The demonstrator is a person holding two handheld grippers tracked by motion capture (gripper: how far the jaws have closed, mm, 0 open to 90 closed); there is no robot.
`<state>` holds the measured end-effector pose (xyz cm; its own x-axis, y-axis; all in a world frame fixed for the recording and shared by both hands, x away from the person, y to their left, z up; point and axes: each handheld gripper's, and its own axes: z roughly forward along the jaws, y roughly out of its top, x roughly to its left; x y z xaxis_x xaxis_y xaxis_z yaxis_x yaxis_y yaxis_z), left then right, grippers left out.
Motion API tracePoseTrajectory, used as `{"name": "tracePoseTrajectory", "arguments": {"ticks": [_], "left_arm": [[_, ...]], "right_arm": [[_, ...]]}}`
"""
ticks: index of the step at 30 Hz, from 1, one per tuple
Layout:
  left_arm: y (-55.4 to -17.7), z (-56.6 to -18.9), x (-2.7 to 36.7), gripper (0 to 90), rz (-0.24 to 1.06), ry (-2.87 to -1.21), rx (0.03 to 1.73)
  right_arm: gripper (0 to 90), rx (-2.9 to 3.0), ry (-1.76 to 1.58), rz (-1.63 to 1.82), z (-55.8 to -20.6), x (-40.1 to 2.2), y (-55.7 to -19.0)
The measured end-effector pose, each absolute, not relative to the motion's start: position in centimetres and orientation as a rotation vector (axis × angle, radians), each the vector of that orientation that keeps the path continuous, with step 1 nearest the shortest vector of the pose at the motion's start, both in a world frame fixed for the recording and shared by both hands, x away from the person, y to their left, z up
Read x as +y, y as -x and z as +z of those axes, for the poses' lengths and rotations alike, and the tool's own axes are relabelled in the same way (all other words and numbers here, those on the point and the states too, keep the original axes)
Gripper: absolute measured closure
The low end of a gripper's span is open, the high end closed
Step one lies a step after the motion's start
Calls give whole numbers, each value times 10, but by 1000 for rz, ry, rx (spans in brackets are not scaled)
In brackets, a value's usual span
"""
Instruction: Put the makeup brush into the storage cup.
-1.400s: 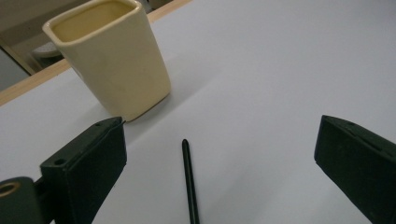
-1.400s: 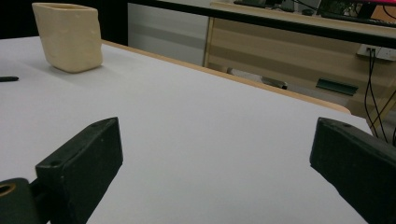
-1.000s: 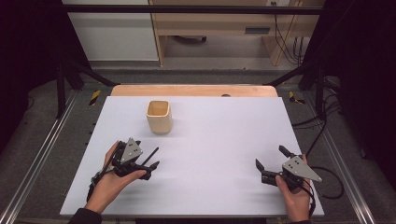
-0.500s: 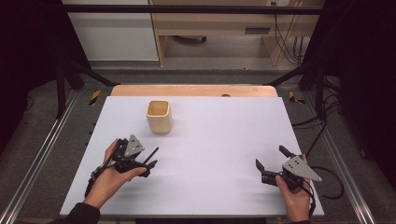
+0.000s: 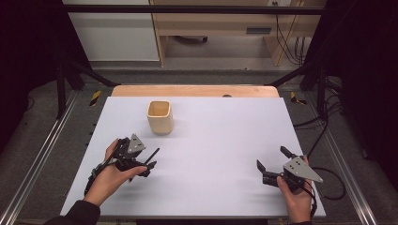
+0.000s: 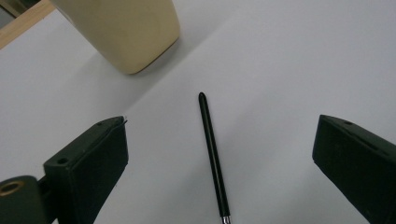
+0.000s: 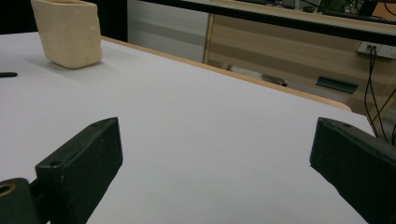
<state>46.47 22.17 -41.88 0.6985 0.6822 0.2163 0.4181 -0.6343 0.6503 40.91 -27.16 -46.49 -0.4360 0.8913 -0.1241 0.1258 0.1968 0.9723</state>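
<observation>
Currently left claw (image 6: 215, 154) hangs released astride the thin black pen (image 6: 213, 154), which lies flat on the tabletop (image 5: 225, 140); right claw (image 5: 273, 165) released, idle near the right edge. Risk: jaws closing too high could skid the pen aside, or toward the beige cup (image 5: 159, 117).

Table (image 5: 225, 140) lies open around the pen (image 6: 212, 149); the cup (image 5: 160, 117) stands just beyond, seemingly apart.

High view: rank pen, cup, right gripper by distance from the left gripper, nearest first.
From the left gripper:
1. Pen, lying between its open jaws.
2. Cup, just beyond, toward the table's far edge.
3. Right gripper, across the table on the right.
</observation>
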Motion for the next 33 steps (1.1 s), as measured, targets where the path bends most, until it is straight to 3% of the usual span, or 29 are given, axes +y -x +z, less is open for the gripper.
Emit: {"name": "tracePoseTrajectory", "arguments": {"ticks": [33], "left_arm": [[-485,-414,215,36,534,-2433,915]], "right_arm": [[27,1732,-956,1303,-465,-271,-409]]}}
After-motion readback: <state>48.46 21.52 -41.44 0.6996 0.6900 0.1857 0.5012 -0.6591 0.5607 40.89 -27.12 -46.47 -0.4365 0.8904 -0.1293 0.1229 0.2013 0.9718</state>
